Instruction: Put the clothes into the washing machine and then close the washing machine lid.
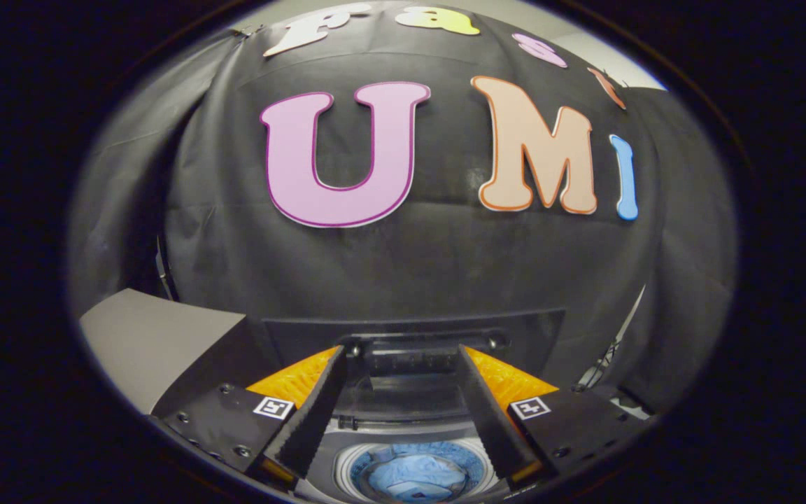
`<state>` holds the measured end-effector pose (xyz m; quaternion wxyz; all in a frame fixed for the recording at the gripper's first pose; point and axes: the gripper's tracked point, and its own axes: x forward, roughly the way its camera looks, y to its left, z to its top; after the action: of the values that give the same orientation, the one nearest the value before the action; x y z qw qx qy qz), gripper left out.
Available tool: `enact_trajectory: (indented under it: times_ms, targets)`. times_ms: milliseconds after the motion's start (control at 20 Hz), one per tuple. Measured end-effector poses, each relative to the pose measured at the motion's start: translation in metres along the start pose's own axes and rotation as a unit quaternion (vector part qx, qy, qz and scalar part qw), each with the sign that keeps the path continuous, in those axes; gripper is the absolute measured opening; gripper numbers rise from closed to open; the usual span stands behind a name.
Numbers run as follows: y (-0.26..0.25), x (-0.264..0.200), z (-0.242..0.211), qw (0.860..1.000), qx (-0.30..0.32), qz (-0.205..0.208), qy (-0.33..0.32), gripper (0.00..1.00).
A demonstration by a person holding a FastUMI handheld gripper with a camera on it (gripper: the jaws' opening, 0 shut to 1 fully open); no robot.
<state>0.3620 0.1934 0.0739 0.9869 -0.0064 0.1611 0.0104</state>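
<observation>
My gripper (403,353) is open and holds nothing. Below and between the fingers (312,420) sits the top-loading washing machine (403,428), its round drum open to view. Blue clothes (413,474) lie bunched inside the drum. The dark lid (522,332) stands raised behind the opening, just ahead of the fingertips and about level with them. I cannot tell whether the fingertips touch it.
A grey flat surface (151,336) lies to the left of the machine. The black cloth wall (417,266) hangs close behind the raised lid. A thin cable (616,343) runs down on the right.
</observation>
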Motion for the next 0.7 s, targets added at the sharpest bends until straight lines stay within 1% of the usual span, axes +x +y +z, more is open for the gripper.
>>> enact_trajectory:
  times_ms: [200,350,550,600,700]
  targets:
    - [0.008,0.038,0.017,1.0,-0.018,-0.001,-0.015,0.96]
    - [0.014,0.063,0.026,1.0,-0.007,0.0,-0.021,0.97]
    - [0.018,0.09,0.018,1.0,-0.002,-0.001,-0.006,0.97]
    - [0.018,0.094,0.011,1.0,-0.004,-0.001,0.003,0.97]
    - [0.019,0.094,0.011,1.0,0.001,0.0,-0.005,0.97]
